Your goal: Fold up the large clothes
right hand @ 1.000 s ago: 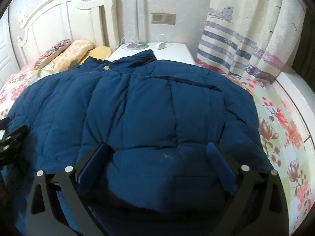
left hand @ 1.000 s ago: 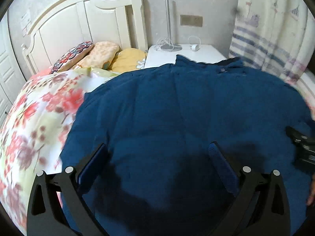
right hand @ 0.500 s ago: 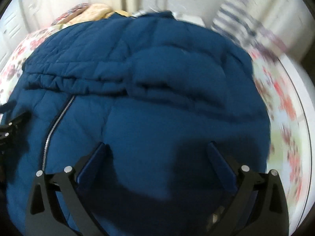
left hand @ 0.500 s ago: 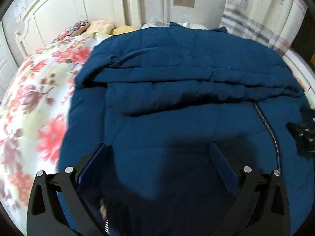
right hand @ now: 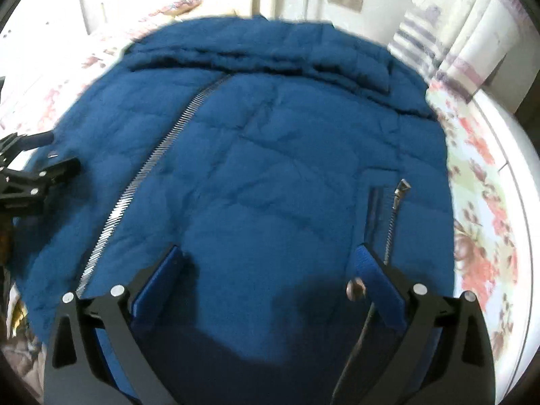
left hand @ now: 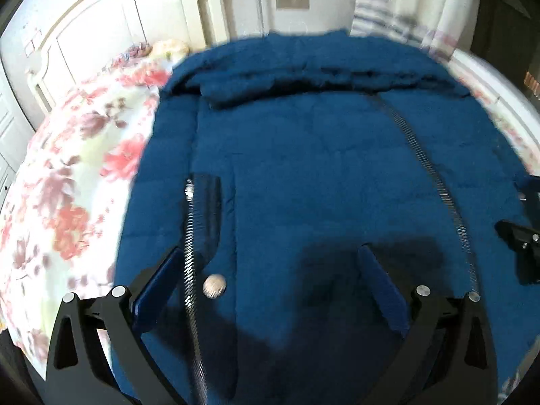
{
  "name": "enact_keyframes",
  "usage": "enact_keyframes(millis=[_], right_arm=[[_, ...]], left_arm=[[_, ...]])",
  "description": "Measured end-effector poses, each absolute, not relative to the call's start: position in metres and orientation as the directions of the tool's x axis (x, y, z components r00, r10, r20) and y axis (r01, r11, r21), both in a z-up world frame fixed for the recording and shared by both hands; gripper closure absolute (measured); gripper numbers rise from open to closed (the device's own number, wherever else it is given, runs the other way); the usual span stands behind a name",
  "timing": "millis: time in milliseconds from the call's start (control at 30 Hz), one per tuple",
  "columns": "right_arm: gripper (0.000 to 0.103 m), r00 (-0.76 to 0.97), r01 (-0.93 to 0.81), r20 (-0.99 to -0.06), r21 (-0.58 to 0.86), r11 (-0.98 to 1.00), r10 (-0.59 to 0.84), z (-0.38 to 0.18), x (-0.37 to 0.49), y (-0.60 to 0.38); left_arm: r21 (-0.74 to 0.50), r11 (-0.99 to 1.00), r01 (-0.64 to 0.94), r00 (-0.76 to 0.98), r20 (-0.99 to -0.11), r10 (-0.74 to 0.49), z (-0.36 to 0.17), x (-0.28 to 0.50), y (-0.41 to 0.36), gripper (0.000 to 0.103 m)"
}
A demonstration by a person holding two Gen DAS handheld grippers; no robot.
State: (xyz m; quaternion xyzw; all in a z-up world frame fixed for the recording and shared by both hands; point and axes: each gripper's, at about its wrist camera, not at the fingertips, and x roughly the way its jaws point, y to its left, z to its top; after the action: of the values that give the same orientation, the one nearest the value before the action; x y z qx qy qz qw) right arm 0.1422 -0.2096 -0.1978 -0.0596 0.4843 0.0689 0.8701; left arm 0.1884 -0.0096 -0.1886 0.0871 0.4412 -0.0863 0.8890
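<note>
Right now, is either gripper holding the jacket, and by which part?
Neither. The left gripper and right gripper are open over the blue jacket.

Jacket (left hand: 320,168): matt blue quilted cloth, puffy; zip (right hand: 152,165) of shiny metal teeth. Bedspread (left hand: 67,185): floral printed cloth. Headboard (left hand: 101,33): smooth white-painted wood. Left claw (left hand: 270,280): matt black plastic.

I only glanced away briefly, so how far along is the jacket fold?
Done: the blue jacket lies front-up on the floral bedspread, its top section bunched across. In hand: nothing; the left gripper and right gripper hover open above it. Left: the actual folds.
</note>
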Motion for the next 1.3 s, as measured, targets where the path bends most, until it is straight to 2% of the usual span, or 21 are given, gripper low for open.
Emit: enact_keyframes(millis=[100,200,267,400,500,567,633,733,833,900,967,1100,1167,1300], right_arm=[[0.003,0.552,-0.26,-0.823,-0.013,0.966,0.138,-0.191,0.101,-0.2],[0.002,0.544,-0.265,-0.833,-0.05,0.963,0.106,-0.216,0.08,-0.199],[0.002,0.557,-0.24,-0.82,-0.006,0.971,0.132,-0.217,0.074,-0.205],[0.003,0.558,-0.222,-0.825,-0.045,0.974,0.089,-0.203,0.054,-0.205],[0.003,0.595,-0.237,-0.799,-0.073,0.969,0.086,-0.199,0.022,-0.209],[0.003,0.567,-0.234,-0.817,-0.039,0.972,0.104,-0.213,0.021,-0.224],[0.002,0.587,-0.207,-0.793,0.047,0.977,0.163,-0.218,0.014,-0.239],[0.003,0.564,-0.21,-0.816,0.011,0.978,0.13,-0.21,0.014,-0.234],[0.003,0.59,-0.206,-0.801,-0.034,0.978,0.097,-0.199,0.01,-0.236],[0.003,0.58,-0.196,-0.804,0.015,0.981,0.128,-0.206,0.007,-0.251],[0.002,0.571,-0.187,-0.801,0.084,0.979,0.178,-0.218,0.006,-0.262],[0.003,0.559,-0.199,-0.816,0.04,0.979,0.147,-0.2,0.008,-0.254],[0.003,0.608,-0.2,-0.78,0.03,0.979,0.148,-0.179,0.013,-0.252],[0.003,0.674,-0.198,-0.729,-0.03,0.98,0.114,-0.147,0.063,-0.242]], left_arm=[[0.075,0.959,0.273,0.634,-0.764,-0.121,-0.177,0.156,-0.009,0.005],[0.144,0.939,0.312,0.598,-0.798,-0.076,-0.206,0.14,-0.018,0.004],[0.104,0.952,0.288,0.63,-0.769,-0.107,-0.214,0.134,-0.009,0.004],[0.1,0.954,0.281,0.622,-0.776,-0.102,-0.205,0.121,-0.003,0.005],[0.102,0.929,0.356,0.643,-0.748,-0.164,-0.201,0.098,-0.006,0.005],[0.131,0.928,0.349,0.64,-0.757,-0.134,-0.213,0.094,-0.007,0.004],[0.077,0.936,0.344,0.645,-0.744,-0.176,-0.218,0.096,0.001,0.004],[0.104,0.931,0.35,0.641,-0.751,-0.157,-0.212,0.096,-0.002,0.004],[0.111,0.942,0.317,0.66,-0.739,-0.135,-0.206,0.094,0.009,0.004],[0.068,0.954,0.291,0.644,-0.751,-0.143,-0.211,0.091,0.025,0.004],[-0.01,0.956,0.292,0.63,-0.751,-0.201,-0.216,0.088,0.039,0.004],[-0.008,0.952,0.307,0.631,-0.747,-0.209,-0.203,0.08,0.034,0.005],[-0.036,0.945,0.326,0.643,-0.724,-0.25,-0.188,0.081,0.029,0.005],[0.1,0.946,0.308,0.705,-0.691,-0.157,-0.16,0.114,-0.004,0.005]])
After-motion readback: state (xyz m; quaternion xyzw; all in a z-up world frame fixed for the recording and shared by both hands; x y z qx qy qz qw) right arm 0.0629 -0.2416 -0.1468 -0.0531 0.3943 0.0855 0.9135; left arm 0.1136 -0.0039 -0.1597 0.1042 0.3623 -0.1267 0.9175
